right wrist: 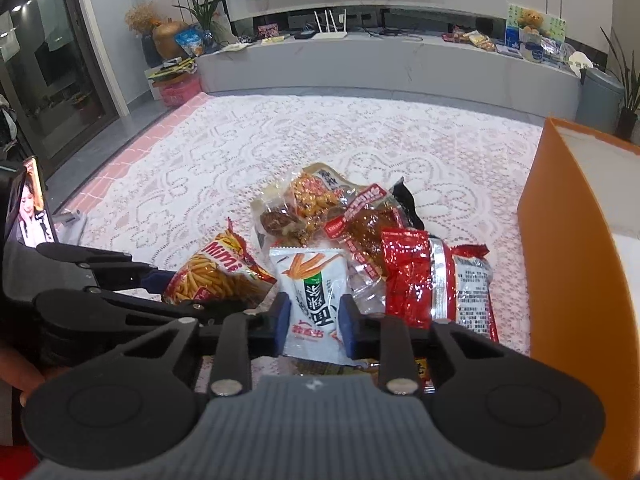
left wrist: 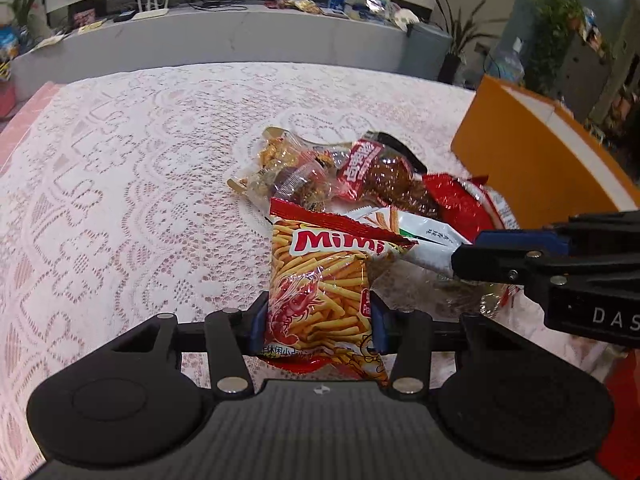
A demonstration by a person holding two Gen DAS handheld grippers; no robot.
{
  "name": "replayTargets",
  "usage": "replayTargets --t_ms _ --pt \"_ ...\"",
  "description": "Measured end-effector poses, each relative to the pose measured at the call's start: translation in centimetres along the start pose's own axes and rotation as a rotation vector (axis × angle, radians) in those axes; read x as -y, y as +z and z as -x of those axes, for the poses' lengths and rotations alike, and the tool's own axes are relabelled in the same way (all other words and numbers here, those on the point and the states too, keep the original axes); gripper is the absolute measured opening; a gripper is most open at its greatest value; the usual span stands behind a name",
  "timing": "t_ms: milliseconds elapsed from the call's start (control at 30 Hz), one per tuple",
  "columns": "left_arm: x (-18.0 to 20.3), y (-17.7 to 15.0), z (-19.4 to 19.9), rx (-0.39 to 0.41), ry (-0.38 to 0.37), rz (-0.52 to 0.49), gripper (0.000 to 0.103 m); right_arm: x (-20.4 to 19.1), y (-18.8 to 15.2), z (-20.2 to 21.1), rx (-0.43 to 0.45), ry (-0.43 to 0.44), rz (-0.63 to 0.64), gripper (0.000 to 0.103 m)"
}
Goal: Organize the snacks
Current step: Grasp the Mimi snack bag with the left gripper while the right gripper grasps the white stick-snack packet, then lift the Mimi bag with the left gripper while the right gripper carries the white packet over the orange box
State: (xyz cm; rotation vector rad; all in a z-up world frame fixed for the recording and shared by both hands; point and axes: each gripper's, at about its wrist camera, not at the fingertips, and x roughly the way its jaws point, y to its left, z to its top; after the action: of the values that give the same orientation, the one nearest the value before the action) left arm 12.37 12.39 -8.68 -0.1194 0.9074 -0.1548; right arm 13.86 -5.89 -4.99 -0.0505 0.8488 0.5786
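A heap of snack packets lies on the lace tablecloth (left wrist: pixel 140 184). My left gripper (left wrist: pixel 318 326) is shut on the orange Mimi prawn-stick bag (left wrist: pixel 320 280), its blue pads pressing both sides; the bag (right wrist: pixel 218 276) also shows at the left of the right wrist view. My right gripper (right wrist: pixel 314 326) is shut on a white packet (right wrist: pixel 310 300) printed with orange sticks, and that gripper (left wrist: pixel 464 256) reaches in from the right in the left wrist view. Behind lie a clear bag of golden snacks (right wrist: pixel 312 196), a dark braised-meat pack (right wrist: pixel 368 228) and a red foil packet (right wrist: pixel 408 276).
An orange box (right wrist: pixel 568 240) with a white inside stands at the right of the heap. A phone (right wrist: pixel 34 208) with a lit screen stands at the table's left edge. A grey TV bench (right wrist: pixel 392 64) with clutter runs along the far wall.
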Motion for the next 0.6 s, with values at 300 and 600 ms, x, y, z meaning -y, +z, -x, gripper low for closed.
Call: replayTargets --t_ms 300,600 --pt "0.8 -0.1 2.2 0.032 -0.018 0.059 0.054 -0.2 0.2 2.0 0.031 -0.009 0.009 0.0" --pt "1.3 -0.7 3.8 0.023 -0.017 0.147 0.054 -0.1 0.3 4.2 0.068 -0.018 0.031 0.0"
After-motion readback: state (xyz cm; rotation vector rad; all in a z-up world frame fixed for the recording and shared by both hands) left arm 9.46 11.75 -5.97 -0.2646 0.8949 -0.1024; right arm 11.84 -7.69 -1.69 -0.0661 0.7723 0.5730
